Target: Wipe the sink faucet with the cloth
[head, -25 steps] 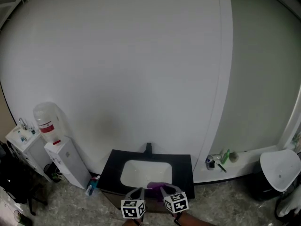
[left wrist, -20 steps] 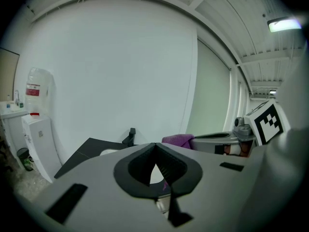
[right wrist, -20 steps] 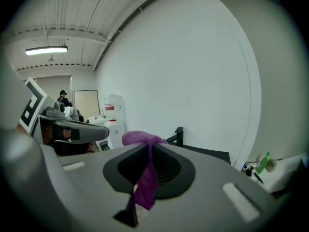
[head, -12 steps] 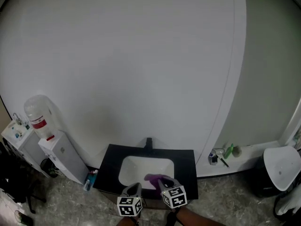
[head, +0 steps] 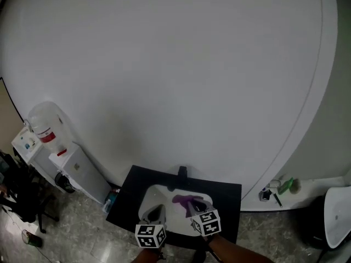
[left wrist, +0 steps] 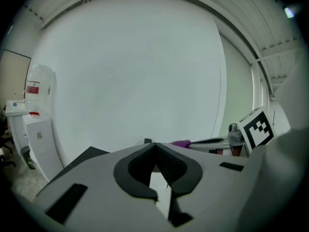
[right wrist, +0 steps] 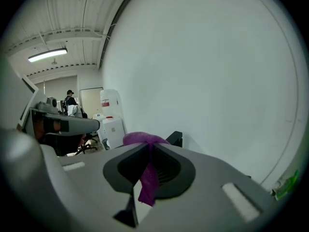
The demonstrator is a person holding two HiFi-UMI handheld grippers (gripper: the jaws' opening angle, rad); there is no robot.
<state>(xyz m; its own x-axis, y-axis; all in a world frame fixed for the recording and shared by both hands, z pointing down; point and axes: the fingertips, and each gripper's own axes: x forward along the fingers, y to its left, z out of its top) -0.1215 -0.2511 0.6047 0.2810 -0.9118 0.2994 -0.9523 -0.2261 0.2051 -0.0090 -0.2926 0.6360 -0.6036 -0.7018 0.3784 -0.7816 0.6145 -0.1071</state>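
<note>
We are holding two grippers over a white sink (head: 156, 193) that is sitting in a black bench (head: 227, 201). The bench is standing against a big white wall (head: 175, 81).

The right gripper (head: 195, 205) is squeezing a purple cloth (head: 182, 200). Its fingers (right wrist: 166, 170) are pressing tight together on the cloth. One end of the cloth is hanging down between them, and the other end is bunching up on top of the tips. The cloth is hanging over the far part of the sink, close to the black faucet (head: 182, 172). We cannot tell if it is touching the faucet. The faucet is standing at the far edge of the sink, by the wall.

The left gripper (head: 156, 215) is hovering over the near left part of the sink, beside the right one. Its fingers (left wrist: 133, 170) are pressing together with nothing between them.

A white water cooler (head: 77, 171) with a big bottle (head: 41, 127) on top is standing on the floor (head: 82, 223), to the left of the bench.
</note>
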